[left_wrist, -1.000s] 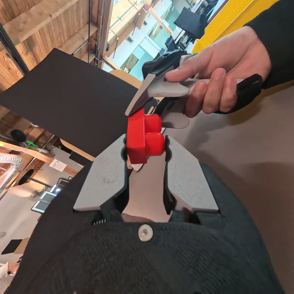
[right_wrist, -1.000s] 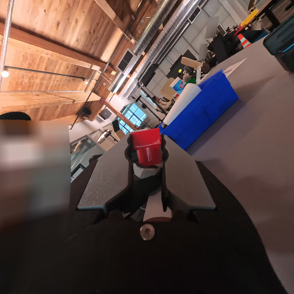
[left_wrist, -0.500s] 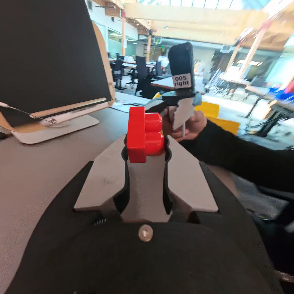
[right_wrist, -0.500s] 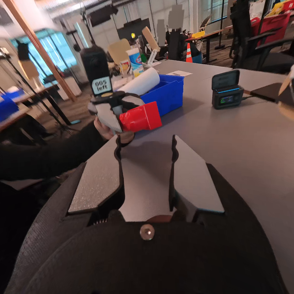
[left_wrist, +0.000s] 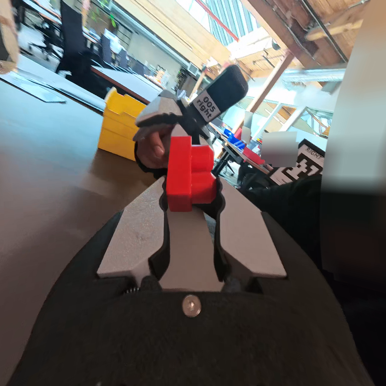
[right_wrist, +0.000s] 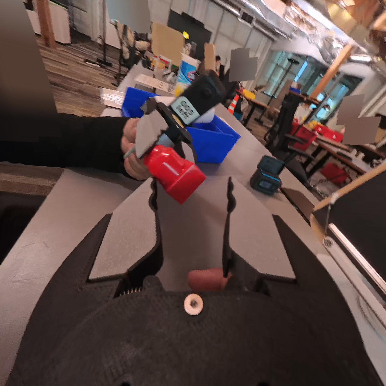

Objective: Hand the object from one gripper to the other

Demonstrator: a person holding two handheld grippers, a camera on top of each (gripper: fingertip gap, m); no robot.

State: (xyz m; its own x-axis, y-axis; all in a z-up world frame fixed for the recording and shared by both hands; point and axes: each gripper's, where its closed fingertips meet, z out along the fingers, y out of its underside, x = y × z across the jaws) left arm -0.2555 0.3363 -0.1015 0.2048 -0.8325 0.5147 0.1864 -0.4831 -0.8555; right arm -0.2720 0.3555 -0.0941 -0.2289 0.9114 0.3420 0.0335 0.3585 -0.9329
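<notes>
Left wrist view: the left gripper (left_wrist: 191,188) has its two grey fingers (left_wrist: 137,227) drawn in on a red block (left_wrist: 188,173), pinching it at the tips. The left finger meets the block's flat slab side and the right finger meets the rounded studs. The block is glossy red plastic, a flat rectangular plate with two round knobs standing out of one face, and it is held on edge so the knobs point right. It is up in the air above a dark grey table (left_wrist: 41,167). Past it, farther off, the right gripper (left_wrist: 158,119) is held by a hand (left_wrist: 150,150) in a black sleeve, apart from the block, with a yellow bin (left_wrist: 119,123) behind on the table.

In the right wrist view the right gripper (right_wrist: 191,188) has its fingers (right_wrist: 129,234) spread wide with nothing between them; the table shows through the gap. The block (right_wrist: 173,171) hangs just ahead of the left fingertip, tilted, its knobs toward the left gripper (right_wrist: 150,146) that grips it. Whether the fingertip touches it cannot be told. Behind are a blue bin (right_wrist: 211,142) and a small black case (right_wrist: 266,175) on the table.
</notes>
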